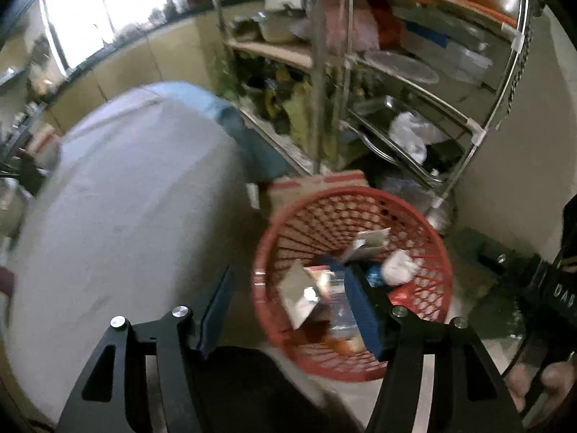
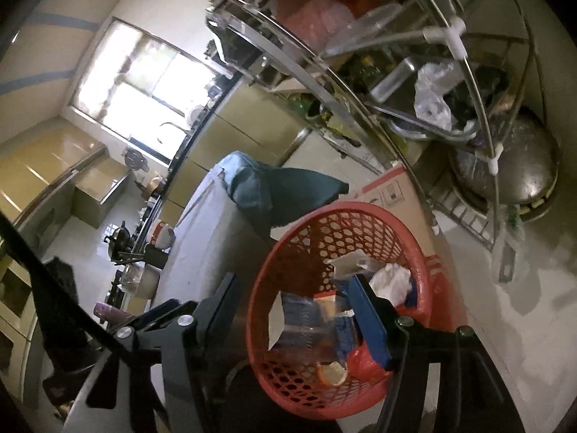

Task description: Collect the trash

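A red mesh basket (image 1: pixel 317 213) stands on the floor and holds trash: a crumpled white tissue (image 1: pixel 398 267), paper packets, a clear plastic bottle and wrappers. My left gripper (image 1: pixel 288 299) is open and empty, hovering above the basket's near left rim. In the right wrist view the same basket (image 2: pixel 324 227) sits below my right gripper (image 2: pixel 292 306), which is open and empty over its near rim. The tissue (image 2: pixel 391 281), a clear bottle (image 2: pixel 303 321) and a bread scrap (image 2: pixel 331 373) lie inside.
A white appliance top (image 1: pixel 119 216) with a blue cloth (image 1: pixel 249 137) stands left of the basket. A cardboard box (image 2: pixel 389 187) sits behind it. A steel rack (image 1: pixel 414 83) with pans and bags stands at the back right. A kitchen counter (image 2: pixel 144 223) runs far left.
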Tool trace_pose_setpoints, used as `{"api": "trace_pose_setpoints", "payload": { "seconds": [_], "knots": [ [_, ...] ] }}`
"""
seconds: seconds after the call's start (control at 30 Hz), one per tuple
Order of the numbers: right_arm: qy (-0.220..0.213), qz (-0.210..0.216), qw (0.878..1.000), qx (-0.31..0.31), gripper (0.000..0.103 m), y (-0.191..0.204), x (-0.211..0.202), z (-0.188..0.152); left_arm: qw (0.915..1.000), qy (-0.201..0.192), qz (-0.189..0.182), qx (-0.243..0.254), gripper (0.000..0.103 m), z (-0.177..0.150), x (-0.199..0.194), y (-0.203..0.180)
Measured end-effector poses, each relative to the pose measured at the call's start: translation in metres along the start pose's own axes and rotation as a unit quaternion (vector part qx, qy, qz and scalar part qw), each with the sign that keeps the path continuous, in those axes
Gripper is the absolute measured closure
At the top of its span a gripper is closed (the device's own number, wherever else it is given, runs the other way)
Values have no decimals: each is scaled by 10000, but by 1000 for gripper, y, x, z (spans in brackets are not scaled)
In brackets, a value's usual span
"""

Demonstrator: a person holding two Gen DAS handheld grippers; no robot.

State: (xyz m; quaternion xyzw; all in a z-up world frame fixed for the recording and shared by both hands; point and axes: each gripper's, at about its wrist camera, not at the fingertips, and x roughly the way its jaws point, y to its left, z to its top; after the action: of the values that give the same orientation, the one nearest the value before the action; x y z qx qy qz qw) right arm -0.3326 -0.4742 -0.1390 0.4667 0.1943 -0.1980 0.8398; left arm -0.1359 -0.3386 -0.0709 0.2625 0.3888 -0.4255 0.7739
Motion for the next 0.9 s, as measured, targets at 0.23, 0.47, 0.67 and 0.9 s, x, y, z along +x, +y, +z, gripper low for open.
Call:
{"api": "trace_pose_setpoints", "payload": {
  "seconds": [0.23, 0.47, 0.67, 0.9],
  "knots": [
    [9, 57, 9956, -932, 36, 66, -16, -13, 9950, -598, 709, -381, 37, -16, -78, 43],
    [-170, 307, 9814, -1885, 36, 146, -37, -36, 9804, -1245, 1290, -819, 23, -42, -155, 88],
    [-293, 518, 9669, -2482, 36, 201, -54, -54, 9638, -1528, 1854, -1160, 23, -71, -197, 120],
    [-411, 757, 9506, -2981, 36, 251, -67, -73, 9479, -1612, 2273, -1544, 21, -97, -230, 146]
  ]
}}
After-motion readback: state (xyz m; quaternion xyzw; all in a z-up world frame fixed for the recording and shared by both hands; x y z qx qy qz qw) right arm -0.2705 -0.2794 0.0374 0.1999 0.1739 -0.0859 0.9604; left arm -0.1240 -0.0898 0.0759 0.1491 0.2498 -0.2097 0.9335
